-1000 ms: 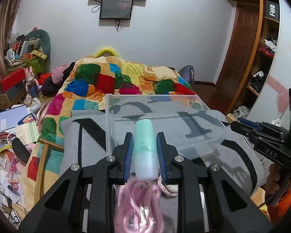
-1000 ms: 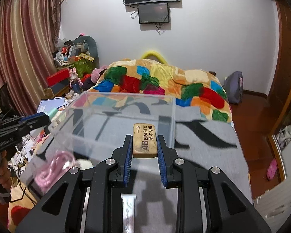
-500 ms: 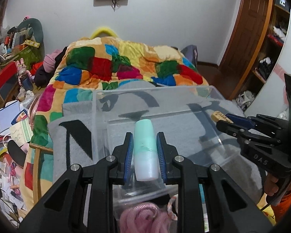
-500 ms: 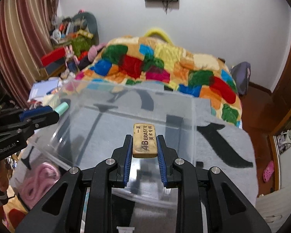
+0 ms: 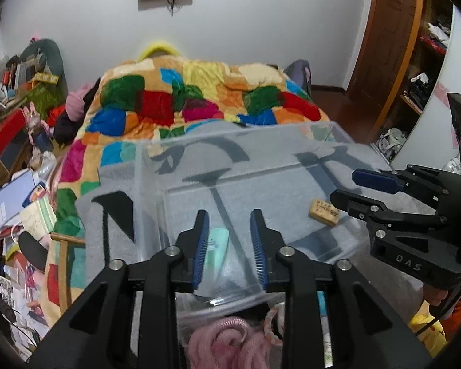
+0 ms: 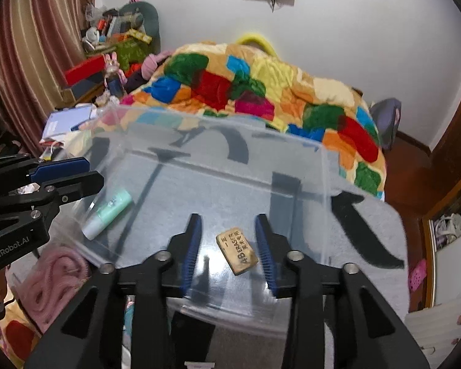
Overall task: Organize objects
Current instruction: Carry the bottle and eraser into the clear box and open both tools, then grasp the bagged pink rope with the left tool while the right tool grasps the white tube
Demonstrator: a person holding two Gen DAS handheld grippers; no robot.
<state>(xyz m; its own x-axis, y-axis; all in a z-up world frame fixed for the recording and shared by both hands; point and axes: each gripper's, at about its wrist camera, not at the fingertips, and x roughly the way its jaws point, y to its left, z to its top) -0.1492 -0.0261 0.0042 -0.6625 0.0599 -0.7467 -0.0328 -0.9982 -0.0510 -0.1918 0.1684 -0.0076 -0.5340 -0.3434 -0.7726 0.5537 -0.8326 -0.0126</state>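
Note:
A clear plastic box (image 5: 230, 141) (image 6: 324, 169) stands on a grey blanket on the bed. My left gripper (image 5: 230, 240) is open above its near edge, and the mint-green tube (image 5: 216, 249) (image 6: 107, 212) lies inside the box below it. My right gripper (image 6: 227, 246) is open over the box too, and the tan eraser (image 6: 236, 250) (image 5: 324, 212) lies on the box floor between its fingers. The right gripper shows in the left wrist view (image 5: 362, 189), the left gripper in the right wrist view (image 6: 73, 173).
A pink rope bundle (image 5: 227, 344) (image 6: 55, 279) lies on the blanket in front of the box. A patchwork quilt (image 5: 193, 98) covers the bed behind. Books and clutter (image 5: 18, 196) lie on the left. A wooden door and shelves (image 5: 415, 55) stand on the right.
Both grippers have opened over the box. The mint-green tube and the eraser have dropped out of them onto the box floor.

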